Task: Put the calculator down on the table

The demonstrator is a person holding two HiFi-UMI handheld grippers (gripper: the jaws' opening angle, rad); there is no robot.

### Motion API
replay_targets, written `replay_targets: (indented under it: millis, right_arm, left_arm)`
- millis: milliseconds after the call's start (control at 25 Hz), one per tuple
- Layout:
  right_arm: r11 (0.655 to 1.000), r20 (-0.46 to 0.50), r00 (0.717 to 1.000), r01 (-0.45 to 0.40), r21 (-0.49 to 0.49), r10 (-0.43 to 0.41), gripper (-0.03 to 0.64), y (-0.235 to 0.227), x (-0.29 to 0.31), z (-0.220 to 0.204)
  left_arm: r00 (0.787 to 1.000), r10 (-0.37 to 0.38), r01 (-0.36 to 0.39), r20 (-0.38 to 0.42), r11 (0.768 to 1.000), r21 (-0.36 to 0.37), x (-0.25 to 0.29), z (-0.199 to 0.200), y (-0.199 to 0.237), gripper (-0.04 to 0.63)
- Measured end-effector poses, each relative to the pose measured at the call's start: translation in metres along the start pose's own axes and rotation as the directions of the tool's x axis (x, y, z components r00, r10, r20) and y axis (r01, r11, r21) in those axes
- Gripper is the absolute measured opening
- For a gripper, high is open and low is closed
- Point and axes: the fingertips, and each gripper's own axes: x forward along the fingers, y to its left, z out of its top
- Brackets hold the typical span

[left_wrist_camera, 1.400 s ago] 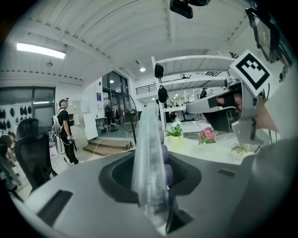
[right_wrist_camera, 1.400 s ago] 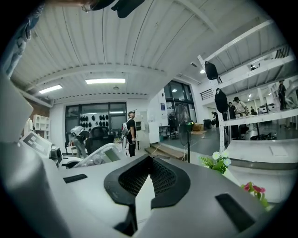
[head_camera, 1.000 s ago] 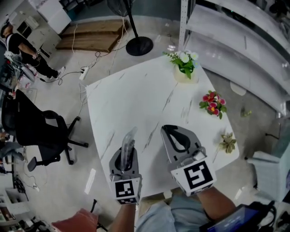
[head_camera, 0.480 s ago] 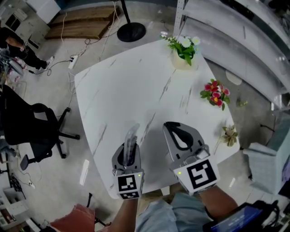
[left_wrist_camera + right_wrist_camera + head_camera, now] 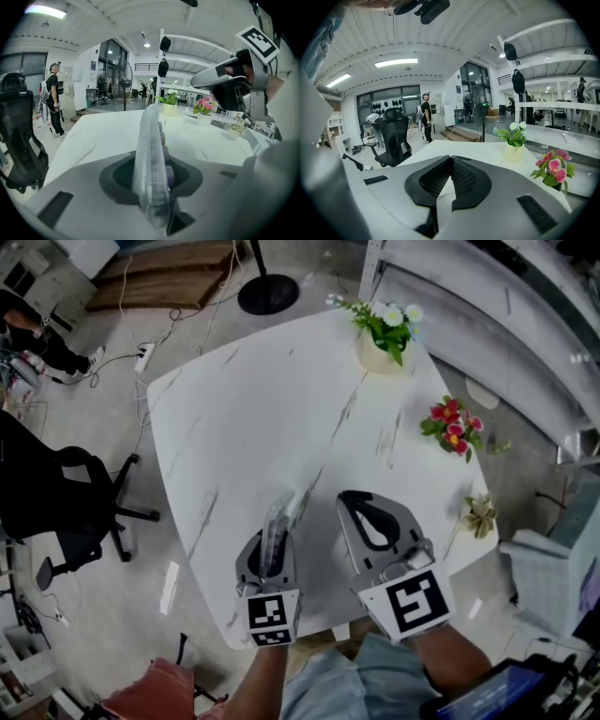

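Here the left gripper (image 5: pixel 271 557) is over the near part of the white marbled table (image 5: pixel 253 399), and its fingers (image 5: pixel 117 174) are clenched on the calculator (image 5: pixel 279 512). The calculator is a thin, translucent slab held on its edge. Its rear end is pinched between the dark pads, and the rest juts forward past the fingertips toward the middle of the table. In the left gripper view a row of purple keys shows along its right face. From above it lies over the tabletop, but no view shows it resting there.

Just beside it, the right gripper (image 5: pixel 451 160) is also over the near edge, level with the left and pointing the same way. Its fingers (image 5: pixel 432 180) are pressed together at the tips, with only a small gap behind them and nothing between.

A cream pot of white flowers (image 5: pixel 385 338) stands at the table's far right corner. A pink bunch (image 5: pixel 452 426) is along the right edge, and a small pale plant (image 5: pixel 481 515) sits nearer on the same edge, all well apart from the calculator.

On the floor to the left is a black office chair (image 5: pixel 56 512). Beyond the table are a round black stand base (image 5: pixel 267 294) and some wooden boards (image 5: pixel 169 279). A person (image 5: pixel 33 338) is at the far left.
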Motion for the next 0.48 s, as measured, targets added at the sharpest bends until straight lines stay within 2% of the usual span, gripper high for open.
replay_targets:
  millis: [480]
  right_arm:
    - [1.0,0.002,1.0,0.019,0.006,-0.019,0.018,-0.0002,0.003,0.0032]
  left_arm:
    - [1.0,-0.002,0.002,0.008,1.0,0.013,0.0053,0.0039,0.0062,0.146]
